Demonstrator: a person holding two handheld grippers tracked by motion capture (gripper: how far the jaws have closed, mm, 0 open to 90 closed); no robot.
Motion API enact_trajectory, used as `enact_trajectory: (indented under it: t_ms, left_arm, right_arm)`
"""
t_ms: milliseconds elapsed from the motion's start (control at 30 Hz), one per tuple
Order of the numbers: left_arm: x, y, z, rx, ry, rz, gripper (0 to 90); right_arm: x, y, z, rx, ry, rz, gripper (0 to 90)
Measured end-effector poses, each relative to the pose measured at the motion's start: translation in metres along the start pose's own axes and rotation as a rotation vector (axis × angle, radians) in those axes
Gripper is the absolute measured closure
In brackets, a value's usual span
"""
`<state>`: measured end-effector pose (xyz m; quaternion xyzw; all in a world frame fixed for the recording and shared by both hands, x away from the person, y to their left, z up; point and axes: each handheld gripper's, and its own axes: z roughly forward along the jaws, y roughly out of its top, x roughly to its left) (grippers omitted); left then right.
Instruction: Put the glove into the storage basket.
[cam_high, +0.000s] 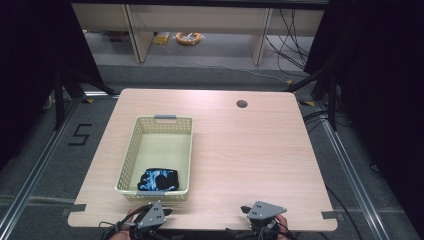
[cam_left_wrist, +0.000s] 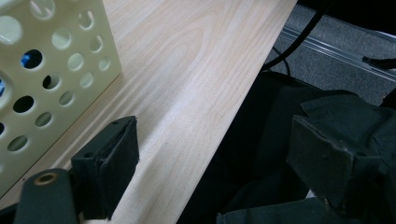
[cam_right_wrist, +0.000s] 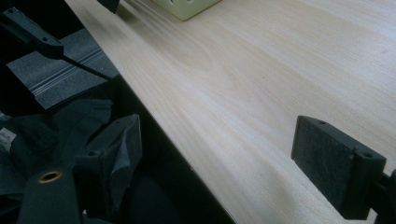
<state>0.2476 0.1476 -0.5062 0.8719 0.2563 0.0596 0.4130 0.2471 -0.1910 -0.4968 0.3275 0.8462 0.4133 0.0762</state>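
Idle at the near tabletop (cam_high: 240, 150) edge, both left gripper (cam_high: 152, 216) and right gripper (cam_high: 262, 212) fingers apart and empty, dark blue-black bundle, perhaps cloth (cam_high: 159, 180), lying in the near end of the cream perforated plastic basket (cam_high: 131, 150); next, reaching in.
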Motion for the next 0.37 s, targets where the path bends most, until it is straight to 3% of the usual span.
enact_trajectory:
  t_ms: [133,167,267,300,367]
  left_arm:
    - [0.0012,-0.0001,0.0002,0.012,0.007,0.012,16.0]
    - [0.0012,-0.0001,0.0003,0.012,0.007,0.014,16.0]
    - [0.0024,0.0006,-0.0003,0.017,0.005,0.039,16.0]
    - [0.0011,0.0000,0.0005,0.012,0.005,0.014,16.0]
    - [0.0016,0.0001,0.0008,0.008,0.001,0.013,16.0]
  right_arm:
    - [-0.0012,0.0002,-0.0007,0.003,0.002,-0.002,17.2]
    - [0.0007,-0.0001,-0.0007,0.007,0.012,0.023,17.3]
    - [-0.0010,-0.0001,-0.0005,-0.003,0.001,0.010,17.3]
    - [-0.0012,0.0000,-0.0008,-0.003,0.003,0.011,17.3]
    - [-0.0032,0.0003,-0.0015,-0.003,0.005,0.002,17.3]
